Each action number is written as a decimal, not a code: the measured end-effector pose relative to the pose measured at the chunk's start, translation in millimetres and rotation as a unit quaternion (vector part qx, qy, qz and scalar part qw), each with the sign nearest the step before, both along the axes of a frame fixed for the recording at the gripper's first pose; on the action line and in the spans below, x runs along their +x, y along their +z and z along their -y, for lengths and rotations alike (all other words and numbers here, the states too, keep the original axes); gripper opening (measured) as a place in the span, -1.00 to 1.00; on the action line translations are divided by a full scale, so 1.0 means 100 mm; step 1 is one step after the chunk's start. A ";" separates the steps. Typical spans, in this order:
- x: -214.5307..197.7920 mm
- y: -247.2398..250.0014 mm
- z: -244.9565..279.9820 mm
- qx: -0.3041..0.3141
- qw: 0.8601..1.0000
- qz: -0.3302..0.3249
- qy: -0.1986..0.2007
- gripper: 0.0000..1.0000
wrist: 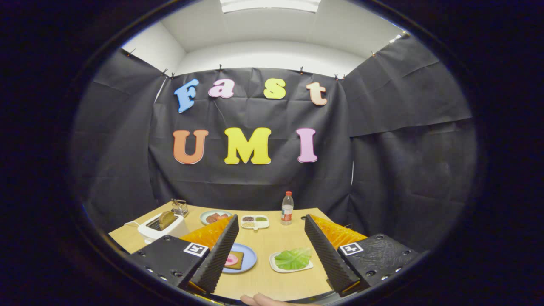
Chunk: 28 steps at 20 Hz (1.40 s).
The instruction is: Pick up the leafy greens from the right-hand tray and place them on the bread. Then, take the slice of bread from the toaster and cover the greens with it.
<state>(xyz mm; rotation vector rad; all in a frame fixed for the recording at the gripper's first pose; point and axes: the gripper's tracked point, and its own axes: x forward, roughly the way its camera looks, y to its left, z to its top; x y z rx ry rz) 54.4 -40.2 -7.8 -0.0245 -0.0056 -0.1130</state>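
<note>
My gripper [270,225] is open, held above the wooden table [272,280] with nothing between its fingers. Between and below the fingers lies a green leaf [294,258] on a small white tray [277,267], closer to the right finger. Left of it, a blue plate [248,260] carries a slice of bread [236,259] with a pink topping, partly hidden behind the left finger. Beyond the left finger stands a white toaster [158,228] with a browned bread slice [166,219] sticking up from its slot.
Along the table's far side stand a plastic bottle [287,208], a white divided dish [255,222] of condiments, a pale plate [213,216] of reddish food and a small wire rack [180,207]. A person's fingers [265,300] show at the near table edge.
</note>
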 end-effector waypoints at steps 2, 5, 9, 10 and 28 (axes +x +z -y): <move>0.13 -0.05 0.16 0.009 1.000 -0.008 -0.011 0.91; 0.40 -0.23 0.46 0.006 0.999 -0.026 -0.034 0.92; 0.84 -0.55 0.78 -0.030 0.996 -0.066 -0.050 0.92; 0.94 -0.63 0.87 -0.034 0.995 -0.079 -0.057 0.92; 2.30 -2.75 1.64 0.060 0.935 -0.349 -0.030 0.92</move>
